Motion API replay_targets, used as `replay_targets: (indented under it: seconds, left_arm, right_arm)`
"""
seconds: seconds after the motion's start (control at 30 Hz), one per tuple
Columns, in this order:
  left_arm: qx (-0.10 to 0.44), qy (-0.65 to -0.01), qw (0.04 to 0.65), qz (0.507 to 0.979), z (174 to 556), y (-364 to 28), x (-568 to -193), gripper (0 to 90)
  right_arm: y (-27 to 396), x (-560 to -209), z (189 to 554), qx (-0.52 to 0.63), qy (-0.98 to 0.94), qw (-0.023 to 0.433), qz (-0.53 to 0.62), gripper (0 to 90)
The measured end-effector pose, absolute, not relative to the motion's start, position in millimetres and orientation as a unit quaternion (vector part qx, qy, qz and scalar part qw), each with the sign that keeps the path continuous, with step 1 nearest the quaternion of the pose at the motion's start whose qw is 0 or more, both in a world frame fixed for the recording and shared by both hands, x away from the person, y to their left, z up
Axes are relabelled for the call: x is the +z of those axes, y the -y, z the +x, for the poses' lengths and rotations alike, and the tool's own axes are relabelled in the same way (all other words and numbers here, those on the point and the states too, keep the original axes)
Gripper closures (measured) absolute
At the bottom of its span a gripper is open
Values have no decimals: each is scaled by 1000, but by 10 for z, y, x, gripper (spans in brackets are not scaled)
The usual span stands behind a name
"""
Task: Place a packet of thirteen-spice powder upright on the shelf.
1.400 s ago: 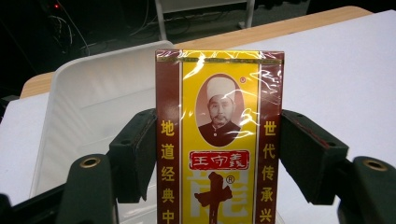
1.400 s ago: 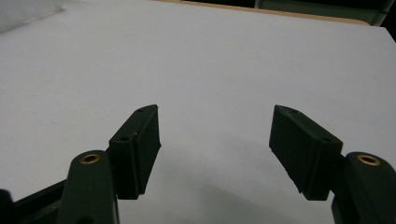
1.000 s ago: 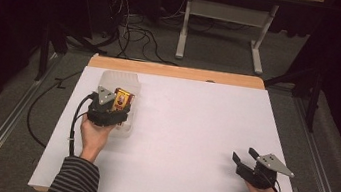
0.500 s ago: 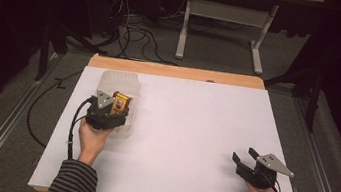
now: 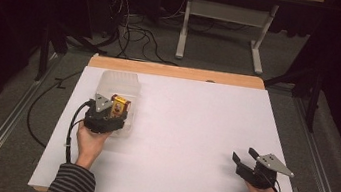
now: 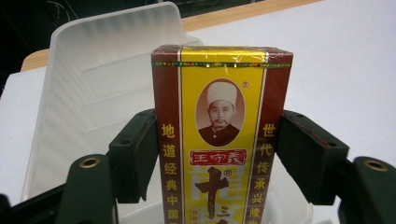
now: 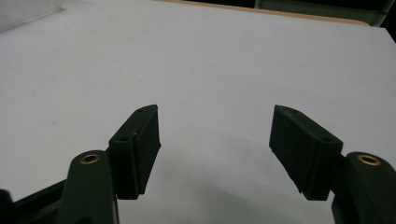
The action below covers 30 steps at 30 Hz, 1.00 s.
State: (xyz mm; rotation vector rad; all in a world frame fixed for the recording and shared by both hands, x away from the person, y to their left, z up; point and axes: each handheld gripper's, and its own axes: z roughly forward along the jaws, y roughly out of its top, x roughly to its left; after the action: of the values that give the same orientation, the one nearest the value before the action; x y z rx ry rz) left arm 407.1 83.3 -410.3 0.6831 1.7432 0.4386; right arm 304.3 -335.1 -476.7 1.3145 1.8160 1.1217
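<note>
Gripping an upright red-and-yellow box (image 6: 222,135) bearing a portrait, the left gripper (image 6: 219,154) is hovering over the translucent tray (image 6: 100,88); right gripper (image 7: 215,154) is gaping, well apart.

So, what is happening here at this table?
A person holds a gripper in each hand. The left gripper is shut on a yellow and brown box, over a clear plastic tub at the table's left side. The right gripper rests open near the right front corner, holding nothing.
</note>
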Motion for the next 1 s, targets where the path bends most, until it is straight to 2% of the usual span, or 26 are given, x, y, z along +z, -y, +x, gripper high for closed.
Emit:
replay_targets:
  seconds: [0.57,1.0]
  left_arm:
    - [184,-743,568,301,3979,-852,-4159,325]
    - [183,-750,569,283,3945,-887,-4103,306]
  right_arm:
    - [3350,-4766,3039,426,-687,314,499,340]
    - [3346,-4766,3036,425,-688,315,497,340]
